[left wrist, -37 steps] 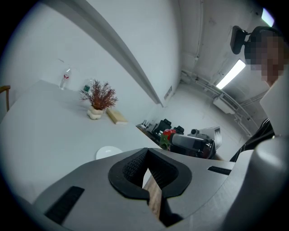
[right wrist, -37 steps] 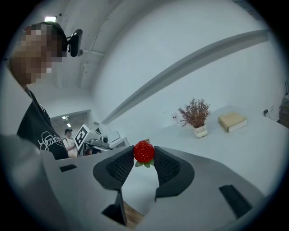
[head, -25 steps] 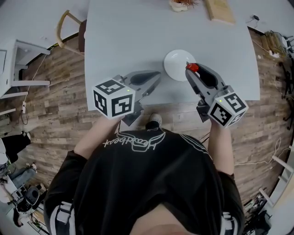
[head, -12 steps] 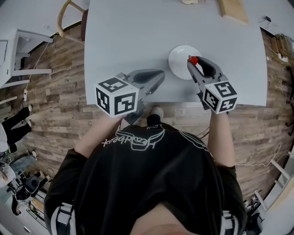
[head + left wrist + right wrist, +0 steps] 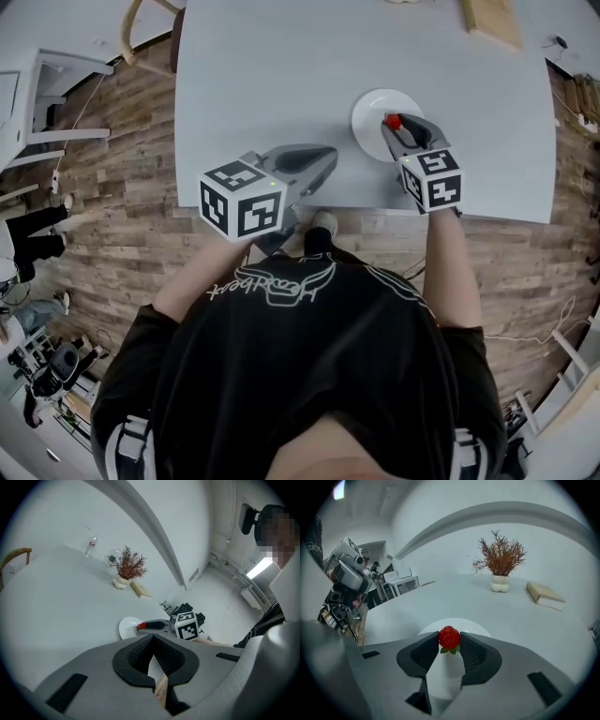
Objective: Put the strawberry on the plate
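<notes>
A red strawberry [image 5: 449,637] with green leaves is pinched between the tips of my right gripper [image 5: 450,640], which is shut on it. In the head view the strawberry [image 5: 394,122] hangs over the white plate [image 5: 373,108] near the table's front edge. The plate [image 5: 476,628] shows just under and beyond the jaws in the right gripper view. My left gripper [image 5: 330,159] hovers over the table to the plate's left; its tips meet with nothing between them [image 5: 151,638]. From the left gripper view the plate [image 5: 126,627] and strawberry [image 5: 140,627] lie ahead to the right.
The pale table [image 5: 272,66] carries a vase of dried branches [image 5: 500,576] and a closed book [image 5: 544,595] at its far side. A wooden chair [image 5: 150,23] stands at the table's far left. Wooden floor [image 5: 112,187] lies left and right.
My right gripper has come down and forward with the strawberry, from the plate's near rim to over the plate. The left gripper sank slightly, staying in place.
</notes>
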Demonstrator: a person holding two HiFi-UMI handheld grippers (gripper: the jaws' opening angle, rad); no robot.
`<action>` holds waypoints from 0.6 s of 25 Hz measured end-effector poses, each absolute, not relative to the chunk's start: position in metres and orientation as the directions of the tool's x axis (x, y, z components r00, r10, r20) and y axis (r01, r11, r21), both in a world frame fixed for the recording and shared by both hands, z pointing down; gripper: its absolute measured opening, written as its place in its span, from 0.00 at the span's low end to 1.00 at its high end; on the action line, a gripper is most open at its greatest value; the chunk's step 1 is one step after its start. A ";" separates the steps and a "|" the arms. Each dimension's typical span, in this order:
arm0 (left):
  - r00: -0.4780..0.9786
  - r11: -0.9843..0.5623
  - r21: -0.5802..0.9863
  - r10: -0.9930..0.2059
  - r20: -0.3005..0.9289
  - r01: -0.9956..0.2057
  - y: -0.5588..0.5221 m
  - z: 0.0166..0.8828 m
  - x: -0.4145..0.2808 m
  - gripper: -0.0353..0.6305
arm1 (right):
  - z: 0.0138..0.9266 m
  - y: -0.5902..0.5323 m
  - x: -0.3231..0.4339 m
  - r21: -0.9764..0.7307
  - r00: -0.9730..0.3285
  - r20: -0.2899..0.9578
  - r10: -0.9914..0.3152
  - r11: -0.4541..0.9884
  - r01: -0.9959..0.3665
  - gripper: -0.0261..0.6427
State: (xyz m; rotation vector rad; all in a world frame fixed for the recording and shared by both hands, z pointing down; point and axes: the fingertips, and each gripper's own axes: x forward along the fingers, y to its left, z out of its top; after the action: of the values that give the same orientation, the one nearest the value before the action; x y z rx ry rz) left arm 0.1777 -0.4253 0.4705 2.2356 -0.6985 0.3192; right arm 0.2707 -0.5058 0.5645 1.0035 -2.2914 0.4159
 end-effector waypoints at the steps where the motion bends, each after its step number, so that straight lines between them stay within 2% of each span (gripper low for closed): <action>1: 0.818 -0.560 0.596 -0.386 0.426 -0.575 -0.426 0.471 0.176 0.06 | 0.567 -0.507 0.269 -0.039 -0.532 0.643 -0.551 0.670 -0.742 0.24; 15: 0.810 -0.540 0.603 -0.402 0.428 -0.587 -0.425 0.477 0.164 0.06 | 0.592 -0.506 0.261 0.047 -0.445 0.767 -0.463 0.731 -0.680 0.24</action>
State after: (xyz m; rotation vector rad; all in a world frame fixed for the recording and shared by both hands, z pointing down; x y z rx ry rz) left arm 0.1639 -0.4247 0.4775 2.2138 -0.7240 0.3047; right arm 0.2610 -0.5058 0.5920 0.8610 -2.1207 0.3413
